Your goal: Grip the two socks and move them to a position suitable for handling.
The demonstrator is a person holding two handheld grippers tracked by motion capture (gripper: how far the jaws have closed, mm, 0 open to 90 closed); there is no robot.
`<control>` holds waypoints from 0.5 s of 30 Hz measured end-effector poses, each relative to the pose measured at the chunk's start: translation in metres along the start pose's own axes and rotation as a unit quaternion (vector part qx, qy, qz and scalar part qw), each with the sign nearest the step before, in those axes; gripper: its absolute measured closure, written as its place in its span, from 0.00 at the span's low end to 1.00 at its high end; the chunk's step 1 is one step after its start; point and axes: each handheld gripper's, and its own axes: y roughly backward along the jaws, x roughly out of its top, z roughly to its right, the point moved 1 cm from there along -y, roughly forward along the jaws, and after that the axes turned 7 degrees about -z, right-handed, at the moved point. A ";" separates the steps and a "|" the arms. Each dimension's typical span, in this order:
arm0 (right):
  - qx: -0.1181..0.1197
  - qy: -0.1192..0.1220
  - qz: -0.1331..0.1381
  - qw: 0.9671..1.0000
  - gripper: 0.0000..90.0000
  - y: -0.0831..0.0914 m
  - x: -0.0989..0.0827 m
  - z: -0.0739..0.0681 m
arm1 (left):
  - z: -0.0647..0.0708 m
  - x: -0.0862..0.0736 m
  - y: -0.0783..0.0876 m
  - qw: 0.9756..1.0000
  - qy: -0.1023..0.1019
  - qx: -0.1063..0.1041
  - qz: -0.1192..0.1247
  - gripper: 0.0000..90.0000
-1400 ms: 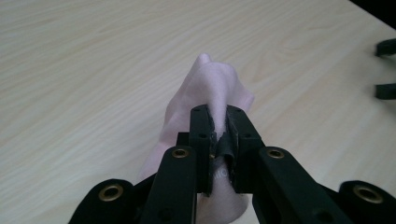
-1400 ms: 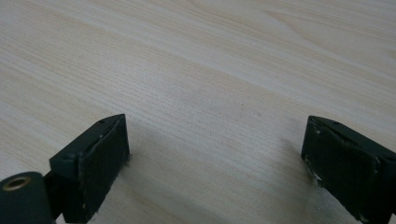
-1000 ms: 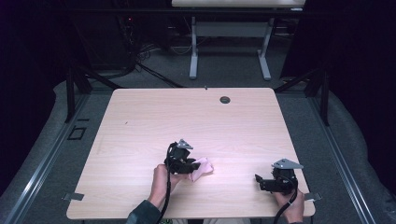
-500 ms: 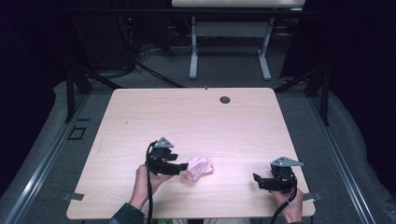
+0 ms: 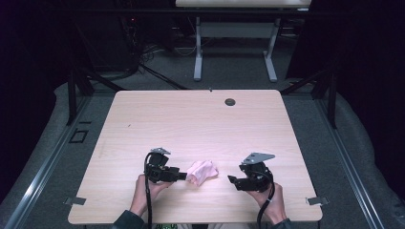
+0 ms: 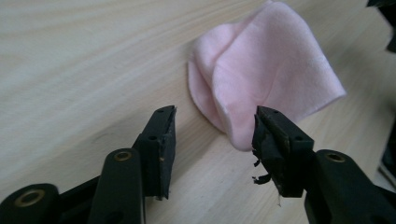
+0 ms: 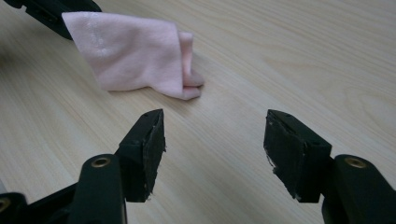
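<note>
Nearest the table's front edge, the person's two hands came in from below in the high view, each holding a gripper low over the wood. The left gripper [image 5: 182, 175] pointed toward the middle of the table, its tips just beside the near-left side of the cloth [image 5: 201, 171]. In the left gripper view its jaws stood partly apart, having just been closing; one pad sat close against the cloth's [image 6: 266, 79] lower edge, but nothing was pressed between the pads, and bare wood showed in the gap. The right gripper [image 5: 232, 180] pointed left toward the cloth from the other side, near it but apart. Its jaws had also just been closing and stood half open over bare table [image 7: 289, 60], with nothing between them.

Between the two grippers lay the cloth, pink, loosely folded over on itself, resting on the table's front half. In the right gripper view the cloth [image 7: 135, 53] lay ahead of the jaws, with the left gripper's dark tip at its far corner.

Farther back, a small dark disc [image 5: 230, 102] sat near the table's rear edge.
</note>
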 end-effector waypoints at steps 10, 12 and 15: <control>0.000 -0.011 -0.007 1.000 0.43 -0.001 -0.006 0.002 | 0.022 0.021 -0.020 0.996 -0.055 0.069 -0.023 0.99; -0.003 -0.019 -0.005 1.000 0.43 0.000 -0.008 0.004 | 0.027 0.032 -0.015 0.992 -0.079 0.094 -0.016 0.99; -0.002 -0.029 -0.002 1.000 0.43 0.000 -0.011 0.007 | 0.034 0.047 -0.007 0.989 -0.097 0.114 0.001 0.99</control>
